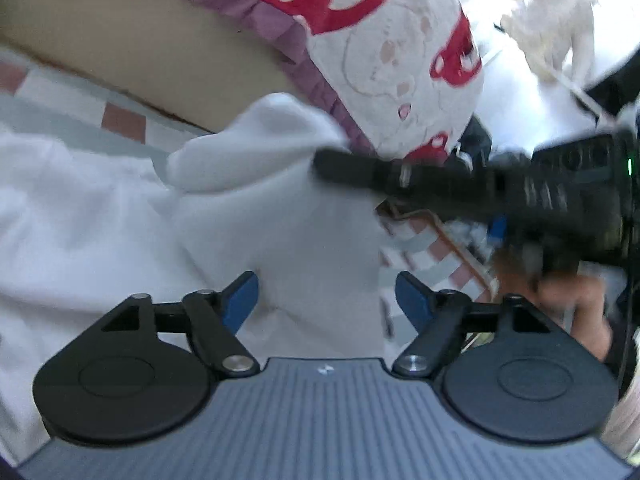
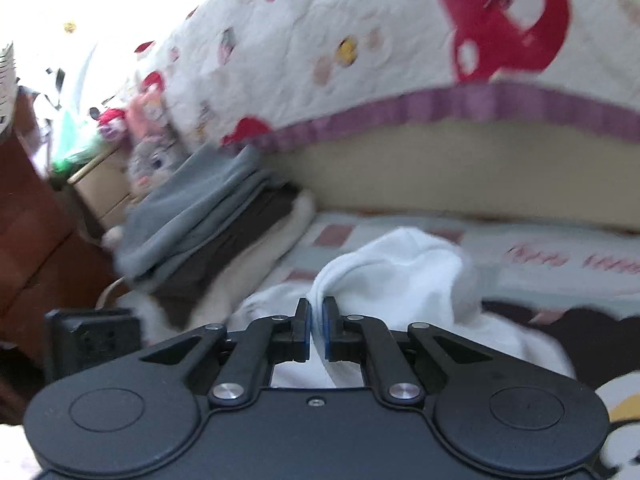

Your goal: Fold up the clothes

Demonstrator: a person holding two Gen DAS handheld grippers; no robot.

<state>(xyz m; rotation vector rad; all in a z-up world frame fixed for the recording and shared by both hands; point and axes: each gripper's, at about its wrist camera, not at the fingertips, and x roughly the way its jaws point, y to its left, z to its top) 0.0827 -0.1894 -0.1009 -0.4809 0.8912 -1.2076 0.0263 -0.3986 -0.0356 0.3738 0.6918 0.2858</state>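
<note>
The quilt (image 2: 380, 40), white with red cartoon shapes and a purple ruffled hem, fills the upper part of both views and hangs over a beige mattress edge (image 2: 460, 168). Below it spreads a checked sheet (image 2: 540, 248) in pale green, white and pink.

On that sheet lies the white garment (image 1: 280, 208), bunched and rumpled. In the left wrist view it spreads from the left edge to the middle, with a raised fold near the centre. The left gripper (image 1: 326, 300) points forward and slightly down over it, jaws spread wide; the cloth sits between and beneath the blue pads without either pad pressing on it, so it is released.

The right gripper (image 2: 316, 328) is clenched on a pinch of the same white garment: the two blue pads stand almost together with a thin ridge of cloth rising between them, and the rest billows up just ahead of the tips. In the left wrist view this gripper reaches in from the right as a dark bar, its tip touching the raised fold.

A stack of folded clothes (image 2: 200, 232), grey over dark brown, lies left of the garment against the mattress edge. A grey stuffed toy (image 2: 150, 164) sits behind it.

Both views are motion-blurred. The hand (image 1: 572, 304) under the right gripper is smeared, the window area is blown out white, and the garment's type cannot be made out.
</note>
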